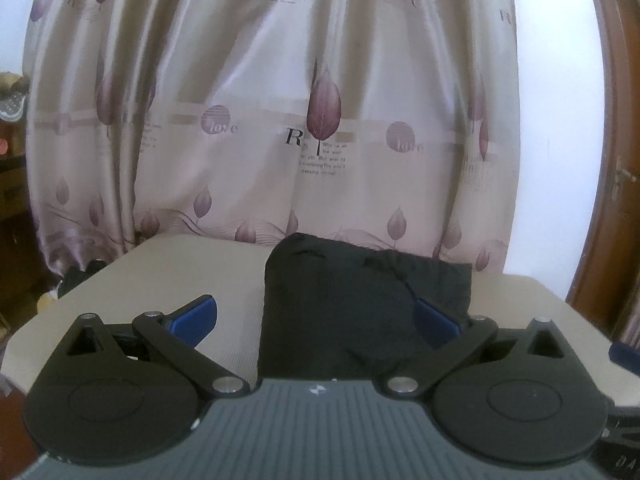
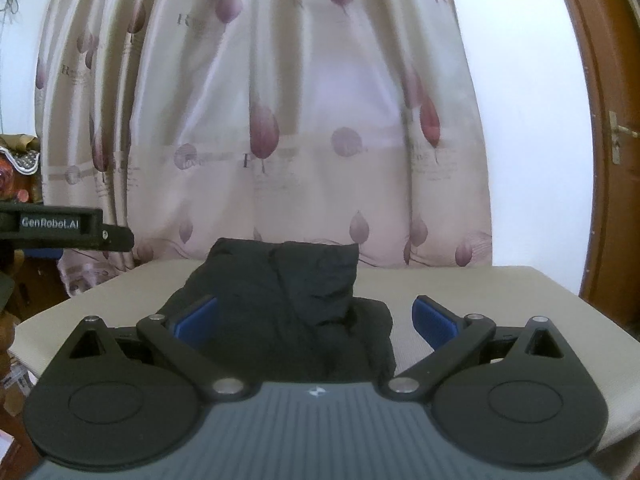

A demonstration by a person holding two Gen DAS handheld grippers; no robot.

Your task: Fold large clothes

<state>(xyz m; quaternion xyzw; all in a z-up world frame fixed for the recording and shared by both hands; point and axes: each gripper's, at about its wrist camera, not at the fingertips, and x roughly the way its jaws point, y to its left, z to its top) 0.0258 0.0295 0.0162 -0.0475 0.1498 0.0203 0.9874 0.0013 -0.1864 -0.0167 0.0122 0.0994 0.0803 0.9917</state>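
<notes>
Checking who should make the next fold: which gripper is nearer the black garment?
Too close to call. The left gripper and right gripper both hover open just short of the black garment, holding nothing.

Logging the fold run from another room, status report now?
Left gripper open, holding nothing. Right gripper open, holding nothing. Black garment bundled compact on the beige table. Nothing in the way.
</notes>
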